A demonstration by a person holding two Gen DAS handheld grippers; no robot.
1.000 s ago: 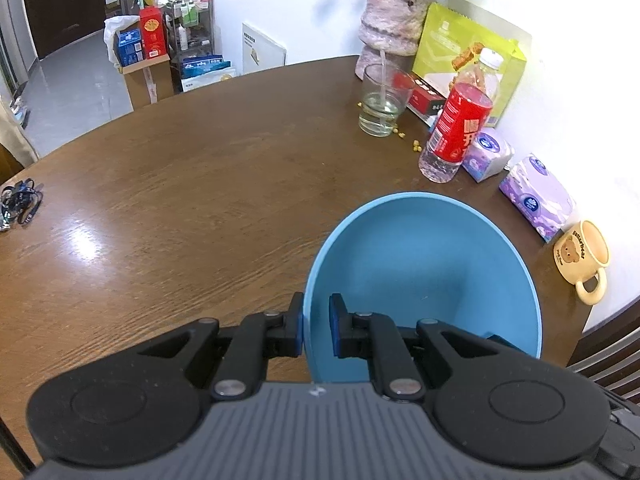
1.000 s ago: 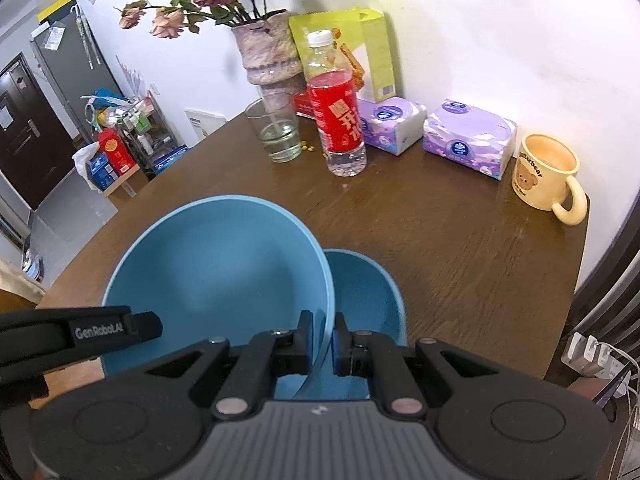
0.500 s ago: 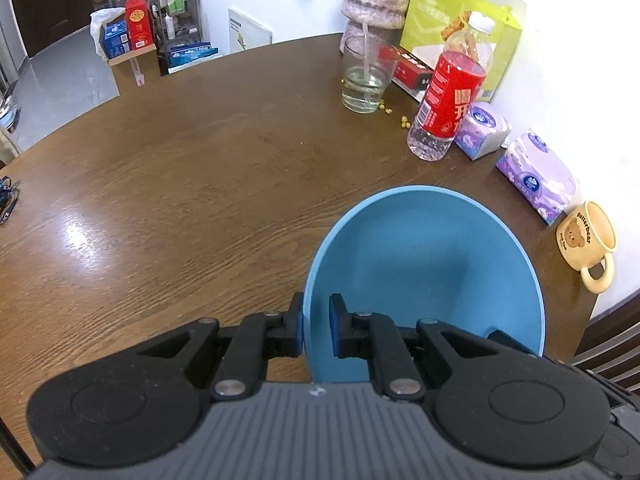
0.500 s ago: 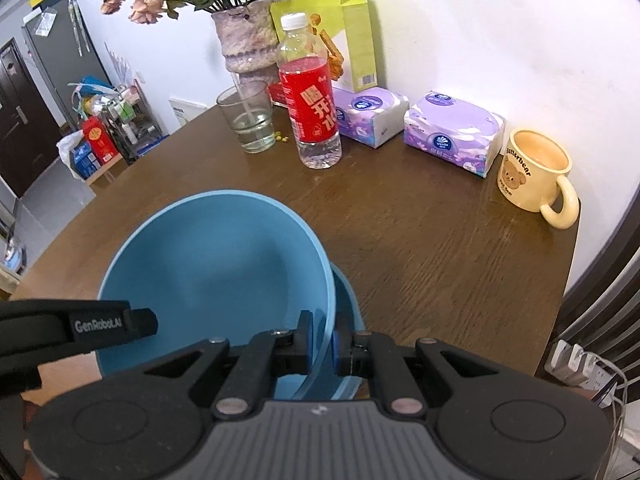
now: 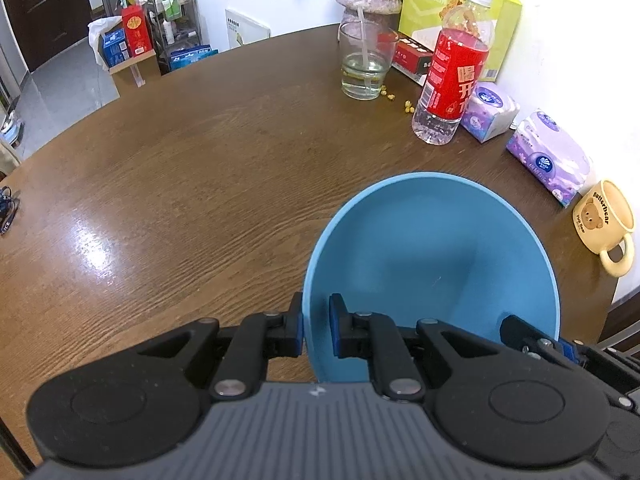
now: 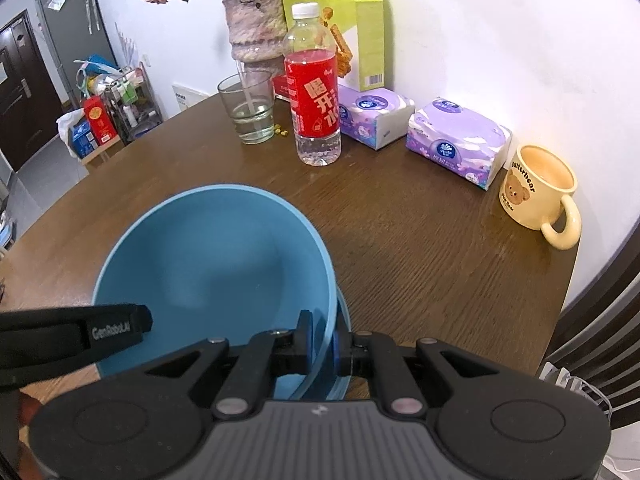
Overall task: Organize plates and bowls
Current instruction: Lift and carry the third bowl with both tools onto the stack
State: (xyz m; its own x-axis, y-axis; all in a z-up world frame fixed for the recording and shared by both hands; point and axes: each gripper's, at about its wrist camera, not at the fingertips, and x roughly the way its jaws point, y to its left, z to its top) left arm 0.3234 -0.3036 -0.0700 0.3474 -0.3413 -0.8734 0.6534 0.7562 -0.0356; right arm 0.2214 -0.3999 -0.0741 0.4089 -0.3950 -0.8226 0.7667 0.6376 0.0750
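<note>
- Left gripper (image 5: 316, 330) fingers clamp the large blue plastic bowl (image 5: 432, 264) rim, lower centre.
- Right gripper (image 6: 323, 344) fingers clamp its opposite rim.
- Cream ceramic mug (image 6: 536, 188), right, reads "Butterbear".

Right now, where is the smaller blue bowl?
In the right wrist view, the smaller blue bowl sits under the large blue bowl, only its right rim showing beside the right gripper.

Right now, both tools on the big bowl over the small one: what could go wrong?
1. Both the left tool and right tool pinch only the thin rim of the large blue bowl; uneven lowering could twist it loose.
2. The smaller bowl underneath shows only as a sliver, so nesting could go off-centre.
</note>
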